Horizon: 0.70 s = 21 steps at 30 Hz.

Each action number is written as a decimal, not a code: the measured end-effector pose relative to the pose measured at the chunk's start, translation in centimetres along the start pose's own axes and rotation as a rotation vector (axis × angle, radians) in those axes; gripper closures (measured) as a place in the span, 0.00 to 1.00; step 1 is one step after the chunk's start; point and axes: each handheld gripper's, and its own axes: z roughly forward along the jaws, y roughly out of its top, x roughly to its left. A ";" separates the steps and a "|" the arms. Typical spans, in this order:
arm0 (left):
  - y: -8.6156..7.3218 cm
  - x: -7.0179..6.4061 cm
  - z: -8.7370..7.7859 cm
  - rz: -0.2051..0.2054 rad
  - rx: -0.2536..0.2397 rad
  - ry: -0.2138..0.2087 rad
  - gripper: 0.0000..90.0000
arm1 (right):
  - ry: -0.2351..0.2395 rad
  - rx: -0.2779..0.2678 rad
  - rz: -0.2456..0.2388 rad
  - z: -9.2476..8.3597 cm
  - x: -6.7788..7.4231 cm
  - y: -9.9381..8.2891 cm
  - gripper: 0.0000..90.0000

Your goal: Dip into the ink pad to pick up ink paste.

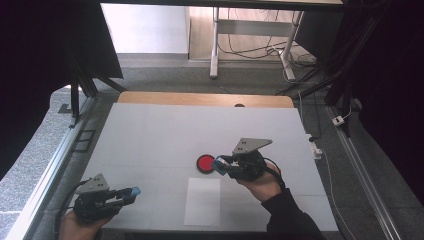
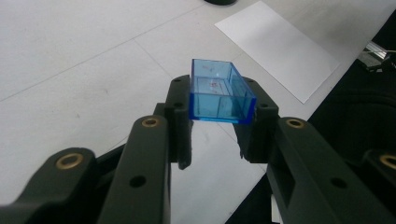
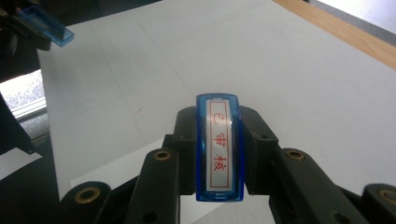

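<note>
My left gripper (image 1: pixel 131 192) (image 2: pixel 219 107) hovers near the table's front left corner, shut on a clear blue rectangular cap (image 1: pixel 134 190) (image 2: pixel 219 92), hollow side up. My right gripper (image 1: pixel 218 165) (image 3: pixel 219 140) is shut on a blue stamp (image 1: pixel 219 164) (image 3: pixel 219 147) whose white label carries red characters. It hangs just right of a round red ink pad (image 1: pixel 205 163) lying open on the white table mat (image 1: pixel 150 135). In the right gripper view the cap (image 3: pixel 46 25) in the other gripper appears at top left.
A white sheet of paper (image 1: pixel 202 201) (image 2: pixel 280 44) lies near the front edge between my two hands. The mat's far edge meets a wooden strip (image 1: pixel 205 99). Metal rails (image 1: pixel 55 165) run along both sides of the table.
</note>
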 end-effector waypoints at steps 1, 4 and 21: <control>0.0 0.0 0.0 -0.002 -0.002 -0.002 0.76 | -0.007 0.003 0.003 0.2 -0.1 0.0 0.79; 0.0 0.0 0.0 -0.002 0.000 -0.001 0.76 | -0.015 0.014 0.010 0.7 -0.5 0.0 0.79; 0.0 0.1 0.1 -0.011 0.006 -0.007 0.76 | -0.026 0.083 -0.011 4.6 -1.5 0.5 0.79</control>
